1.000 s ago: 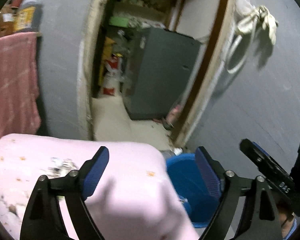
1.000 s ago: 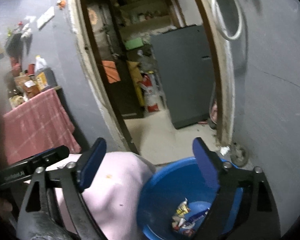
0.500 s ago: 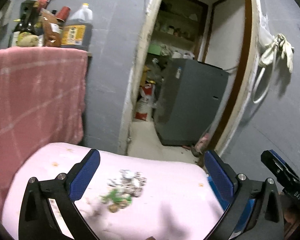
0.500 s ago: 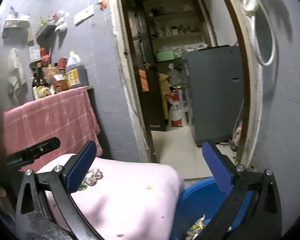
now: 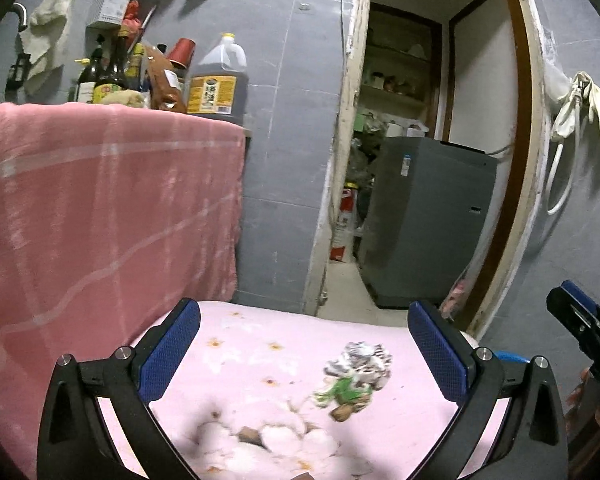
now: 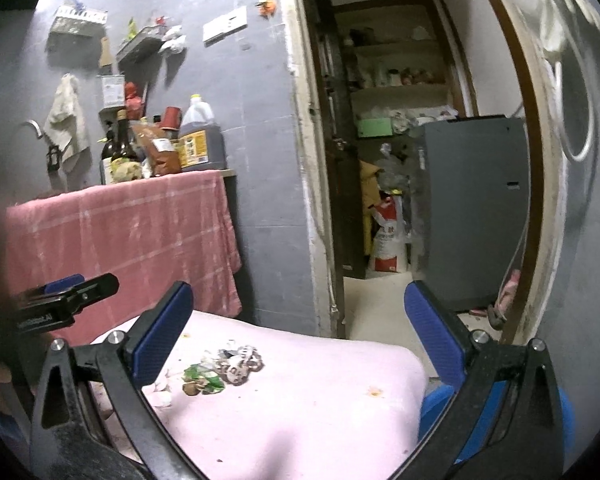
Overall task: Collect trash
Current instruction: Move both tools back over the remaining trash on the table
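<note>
Blue basin (image 6: 434, 408) mostly hidden; trash (image 5: 354, 376) blurred.

Both views have swung away from the blue basin (image 6: 440, 408) toward the pink cloth-covered surface (image 5: 260, 380), which now fills the space beneath both grippers. The basin, earlier wide open below with wrappers inside, now shows only as a sliver at the lower right. A small heap of crumpled trash (image 5: 356, 376) has come into view between the left gripper (image 5: 304, 352) fingers. The jaws of the left gripper and the right gripper (image 6: 300, 340) have just been opening and stand wide, with nothing pressed between the pads. The pink towel (image 5: 100, 208) and bottles (image 5: 216, 84) have also entered the left view.
</note>
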Motion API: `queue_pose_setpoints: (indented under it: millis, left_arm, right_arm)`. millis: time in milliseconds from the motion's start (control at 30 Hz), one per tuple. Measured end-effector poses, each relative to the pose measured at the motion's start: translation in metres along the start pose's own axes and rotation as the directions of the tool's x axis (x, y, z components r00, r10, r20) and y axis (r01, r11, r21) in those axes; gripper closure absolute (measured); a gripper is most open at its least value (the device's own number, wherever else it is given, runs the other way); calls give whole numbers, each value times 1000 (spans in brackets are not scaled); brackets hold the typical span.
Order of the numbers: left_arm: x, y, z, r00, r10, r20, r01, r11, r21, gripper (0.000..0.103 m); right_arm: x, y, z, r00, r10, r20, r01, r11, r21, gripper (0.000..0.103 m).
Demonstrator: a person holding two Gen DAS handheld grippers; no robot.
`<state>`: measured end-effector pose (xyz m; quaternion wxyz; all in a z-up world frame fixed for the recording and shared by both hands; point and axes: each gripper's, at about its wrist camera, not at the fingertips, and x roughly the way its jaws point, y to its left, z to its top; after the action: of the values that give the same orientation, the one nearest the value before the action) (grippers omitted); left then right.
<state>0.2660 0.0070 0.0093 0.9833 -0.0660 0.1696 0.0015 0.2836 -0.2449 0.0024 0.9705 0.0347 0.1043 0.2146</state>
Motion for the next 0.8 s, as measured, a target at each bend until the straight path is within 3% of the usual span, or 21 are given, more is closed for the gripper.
queue_pose_setpoints:
  millis: [200,433,533,700,800]
  left_arm:
    - [-4,9,-12,1000,9,-4,-9,999,48,1]
    - [11,16,-24,994,-13,-108,21,997,76,1]
    - [20,17,-29,987,-22,-160,35,996,81,1]
    - [41,17,-40,960,-44,-275,62,996,58,2]
    - [50,14,-45,943,-55,-329,78,995,56,8]
  right_arm:
    - [16,17,-7,997,56,-59,-59,997,-40,0]
    - [42,26,-16,982,76,-173,-87,995,-58,2]
    - [55,24,-22,969,67,-237,-82,995,-55,20]
    - [76,21,-33,936,59,-347,-78,996,-39,33]
    - [86,19,-39,914,57,-401,-73,997,-25,42]
